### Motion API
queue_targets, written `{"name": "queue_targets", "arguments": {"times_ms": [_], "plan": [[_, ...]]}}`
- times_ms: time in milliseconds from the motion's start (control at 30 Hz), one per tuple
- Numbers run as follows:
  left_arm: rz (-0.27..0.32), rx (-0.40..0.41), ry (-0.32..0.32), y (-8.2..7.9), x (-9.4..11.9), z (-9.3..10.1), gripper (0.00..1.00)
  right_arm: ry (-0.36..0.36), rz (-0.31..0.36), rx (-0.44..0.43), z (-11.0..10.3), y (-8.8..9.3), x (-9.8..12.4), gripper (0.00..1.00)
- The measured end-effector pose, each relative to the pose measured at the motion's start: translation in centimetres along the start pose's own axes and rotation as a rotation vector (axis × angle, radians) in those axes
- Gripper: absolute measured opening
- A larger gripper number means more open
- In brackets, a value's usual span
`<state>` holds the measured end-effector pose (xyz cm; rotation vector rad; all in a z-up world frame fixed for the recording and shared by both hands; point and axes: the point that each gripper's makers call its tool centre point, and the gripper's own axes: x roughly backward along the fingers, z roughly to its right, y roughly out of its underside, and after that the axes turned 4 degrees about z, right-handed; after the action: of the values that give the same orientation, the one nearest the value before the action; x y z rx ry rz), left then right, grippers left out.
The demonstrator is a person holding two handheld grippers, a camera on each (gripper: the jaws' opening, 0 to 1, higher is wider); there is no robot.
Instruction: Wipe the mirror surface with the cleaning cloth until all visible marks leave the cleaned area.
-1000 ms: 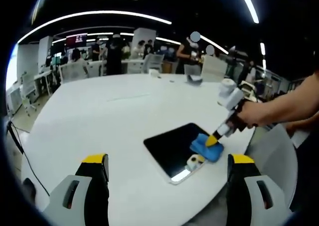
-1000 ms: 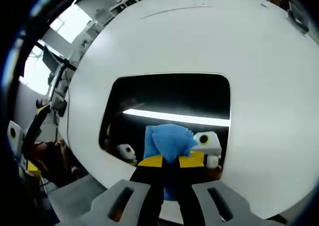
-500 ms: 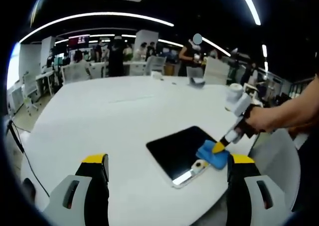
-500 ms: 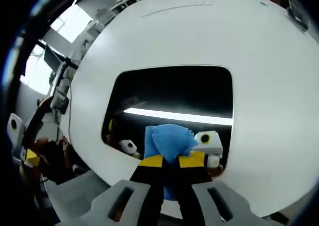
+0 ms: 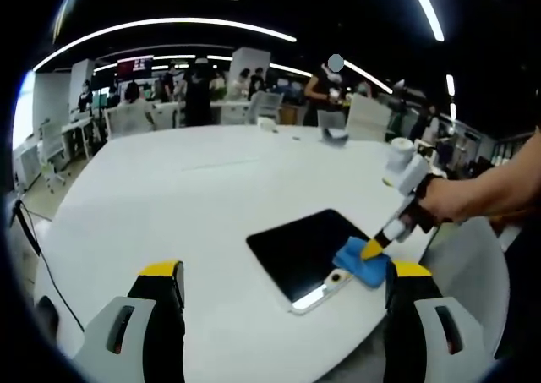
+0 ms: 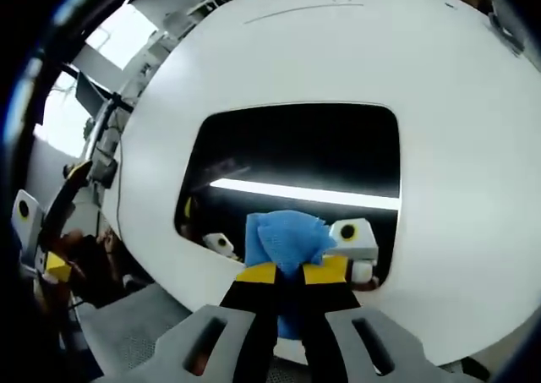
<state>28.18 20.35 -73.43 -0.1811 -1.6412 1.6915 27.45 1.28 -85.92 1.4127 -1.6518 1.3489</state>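
Open-plan office: rows of desks [image 5: 127, 121], seated people [image 5: 194, 87], ceiling strip lights [image 5: 169, 26], round white table [image 5: 169, 197].

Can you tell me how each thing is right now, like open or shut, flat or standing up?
Mirror: lying flat on the table, dark and reflecting a ceiling light.
Cloth: bunched up, pinched in the right gripper, pressed on the mirror's near edge.
Right gripper: shut on the cloth.
Left gripper: open, holding nothing.
Table: white, bare around the mirror.

dark mirror [image 5: 303, 249] on white round table [image 5: 169, 205]
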Motion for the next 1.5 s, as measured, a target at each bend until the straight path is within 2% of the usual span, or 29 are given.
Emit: {"name": "queue_targets", "arguments": {"times_ms": [400, 1167, 1500], "plan": [[-0.005, -0.002, -0.005, 0.0, 0.0, 0.2, 1.00, -0.013, -0.005, 0.006, 0.1, 0.1, 0.3, 0.04], [-0.007, -0.015, 0.002, -0.3, -0.4, 1.0, 1.00, 0.007, -0.009, -0.003, 2.9, 0.4, 1.3, 0.04], [-0.006, -0.027, -0.003, -0.3, -0.6, 1.0, 1.00, 0.014, -0.003, -0.011, 3.5, 0.4, 1.5, 0.04]]}}
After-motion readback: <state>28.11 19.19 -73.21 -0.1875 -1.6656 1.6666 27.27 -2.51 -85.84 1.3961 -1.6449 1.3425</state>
